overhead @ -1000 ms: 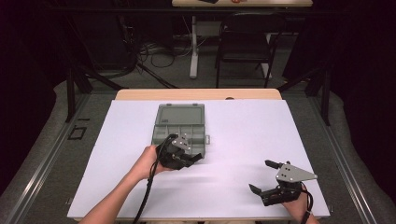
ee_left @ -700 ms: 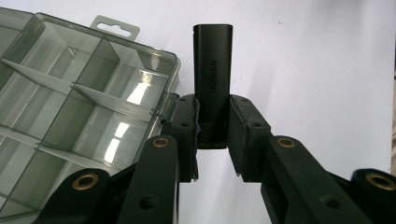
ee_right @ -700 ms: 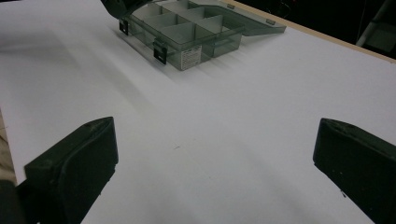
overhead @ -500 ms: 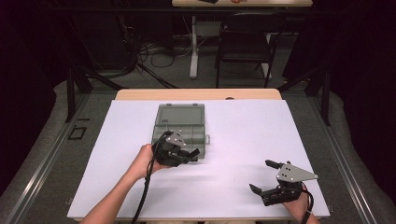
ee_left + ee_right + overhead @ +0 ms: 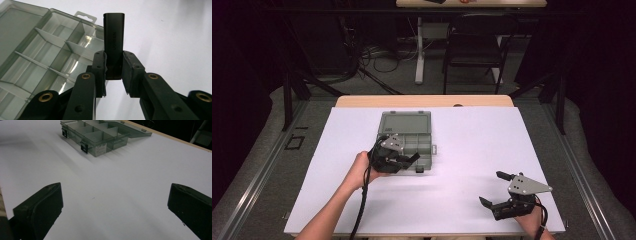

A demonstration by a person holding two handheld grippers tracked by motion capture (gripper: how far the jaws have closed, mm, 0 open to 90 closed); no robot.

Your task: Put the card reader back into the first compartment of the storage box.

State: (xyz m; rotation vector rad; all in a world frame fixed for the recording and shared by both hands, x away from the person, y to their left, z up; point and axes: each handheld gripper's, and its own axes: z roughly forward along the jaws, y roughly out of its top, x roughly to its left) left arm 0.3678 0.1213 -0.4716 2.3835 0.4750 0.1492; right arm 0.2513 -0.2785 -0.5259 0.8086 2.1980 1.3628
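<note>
**A:** ok so starting on the left, the left gripper [image 5: 404, 159] is hovering right at the near edge of the organizer box [image 5: 407, 131], with the person's left hand [image 5: 360, 170] wrapped around the back of it. What's it carrying?

**B:** a small black block [image 5: 114, 45], kinda rectangular with some raised lettering I can't read. In the left gripper view the fingers [image 5: 99, 72] are pinching it by its lower end, pads pressing on both sides, and the block is sticking straight out beyond the tips. It's hanging beside the box's right-hand compartments, over the white table [image 5: 472, 150], not inside any of them.

**A:** and the box itself?

**B:** it's lying open in the middle of the table, smoky clear plastic, lid [image 5: 406, 119] folded flat toward the far side, dividers splitting it into little compartments. The ones I can see are looking bare.

**A:** moving right?

**B:** the right gripper [image 5: 498, 193] is sitting low near the front right corner of the table, well apart from the box. Its fingers [image 5: 40, 208] are spreading wide with nothing between them, just white table. From the right gripper view the box [image 5: 95, 135] is showing farther off, two black latches [image 5: 84, 147] facing the camera.
</note>
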